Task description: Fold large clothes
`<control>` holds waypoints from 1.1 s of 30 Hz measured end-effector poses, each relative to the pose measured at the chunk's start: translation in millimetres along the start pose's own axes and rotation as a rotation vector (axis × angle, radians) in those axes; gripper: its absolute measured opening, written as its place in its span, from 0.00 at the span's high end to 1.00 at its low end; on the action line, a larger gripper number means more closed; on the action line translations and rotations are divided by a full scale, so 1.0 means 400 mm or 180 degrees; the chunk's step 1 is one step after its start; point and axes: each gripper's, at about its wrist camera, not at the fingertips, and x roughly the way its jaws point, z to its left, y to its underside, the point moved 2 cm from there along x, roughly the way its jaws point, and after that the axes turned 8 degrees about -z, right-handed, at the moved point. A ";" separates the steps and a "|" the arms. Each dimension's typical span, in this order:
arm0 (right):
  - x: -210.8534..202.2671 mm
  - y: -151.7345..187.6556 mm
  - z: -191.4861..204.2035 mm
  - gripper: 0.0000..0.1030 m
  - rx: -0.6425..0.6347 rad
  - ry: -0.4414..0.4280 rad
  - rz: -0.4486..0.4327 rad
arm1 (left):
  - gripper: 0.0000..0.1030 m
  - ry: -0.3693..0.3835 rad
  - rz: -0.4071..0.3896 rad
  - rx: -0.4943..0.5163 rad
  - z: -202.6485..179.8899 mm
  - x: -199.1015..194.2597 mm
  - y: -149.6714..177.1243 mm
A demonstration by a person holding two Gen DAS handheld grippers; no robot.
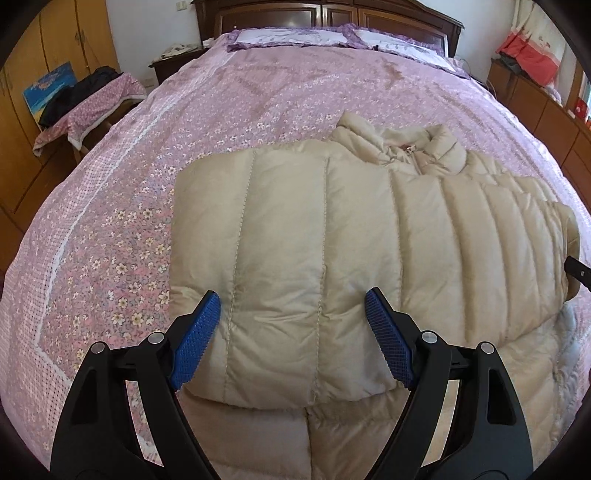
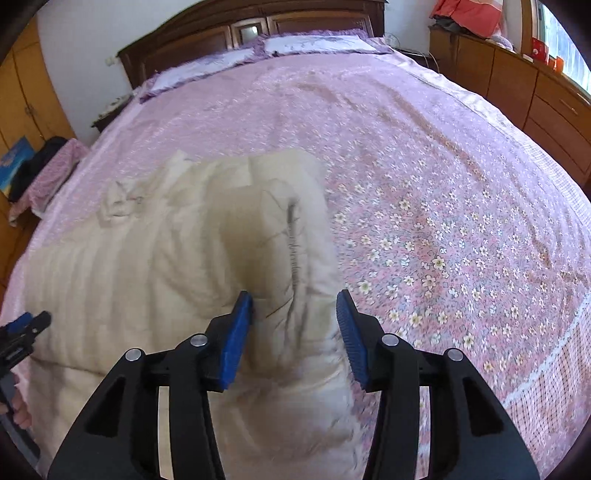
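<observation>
Jacket point(image 1: 314, 229) lies folded on bedspread point(image 1: 110, 221); left claw point(image 1: 291, 310) and right claw point(image 2: 294, 306) gape wide above its edges.

Jacket point(image 1: 332, 236) lay on the bed point(image 1: 258, 96), collar toward the headboard point(image 1: 332, 14), one side folded over its middle. Pillows point(image 1: 295, 37) sat behind it. Left gripper point(image 1: 291, 321) and right gripper point(image 2: 295, 317) hung above its near part.

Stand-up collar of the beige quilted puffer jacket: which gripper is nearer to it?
Hard to call; neither is close. Left gripper sits open over the folded panel, collar well ahead. Right gripper is open over the jacket's right edge.
</observation>
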 end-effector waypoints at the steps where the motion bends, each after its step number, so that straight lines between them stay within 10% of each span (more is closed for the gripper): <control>1: 0.015 0.002 -0.003 0.54 -0.0006 -0.0003 0.0018 | 0.21 -0.0002 0.0002 0.0003 -0.002 0.006 0.002; 12: -0.033 0.005 -0.023 0.26 0.0031 -0.0126 -0.0065 | 0.21 0.0043 0.0014 0.0072 0.017 -0.075 0.011; 33: -0.339 0.252 -0.056 0.20 -0.0276 -0.0304 0.0161 | 0.21 0.0241 0.0195 -0.0068 0.146 -0.368 0.272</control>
